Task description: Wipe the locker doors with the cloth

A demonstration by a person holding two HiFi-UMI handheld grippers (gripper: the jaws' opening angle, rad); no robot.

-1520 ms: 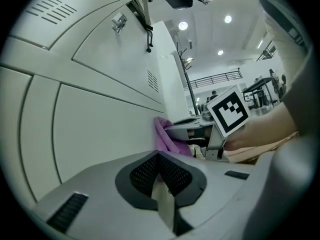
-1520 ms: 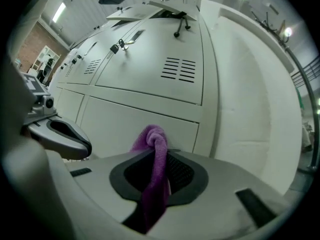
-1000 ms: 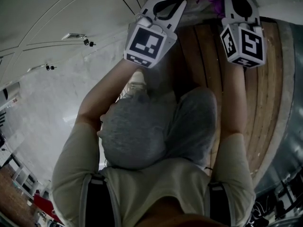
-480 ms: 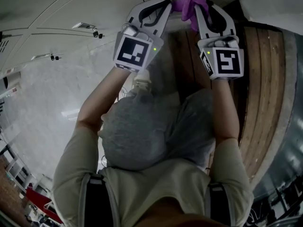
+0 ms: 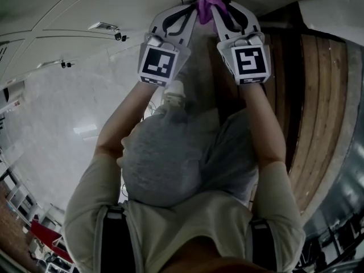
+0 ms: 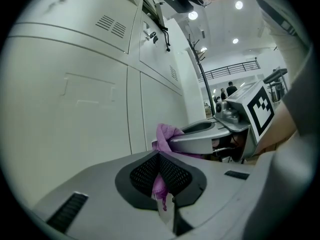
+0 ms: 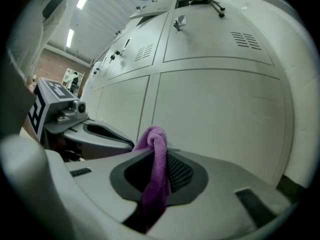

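A purple cloth (image 5: 209, 1) is bunched between the tips of both grippers, close to the pale grey locker doors (image 5: 85, 4) at the top of the head view. My left gripper (image 5: 193, 9) is shut on one end of the cloth (image 6: 167, 133), with a purple strand pinched between its pads. My right gripper (image 5: 220, 7) is shut on the other part of the cloth (image 7: 155, 169), which loops up over its jaws. The two grippers sit side by side, tips almost touching. In the gripper views the locker doors (image 6: 75, 99) (image 7: 215, 104) fill the background.
Wooden slats (image 5: 318, 107) run along the right side. The person's grey-trousered knees (image 5: 187, 152) and a shoe (image 5: 170, 92) lie below the grippers. Small latches (image 5: 116, 37) stick out of the locker fronts. A pale glossy floor (image 5: 51, 124) spreads to the left.
The two grippers have come together near the top centre. The cloth, held before by the right gripper alone, is now gripped by both.
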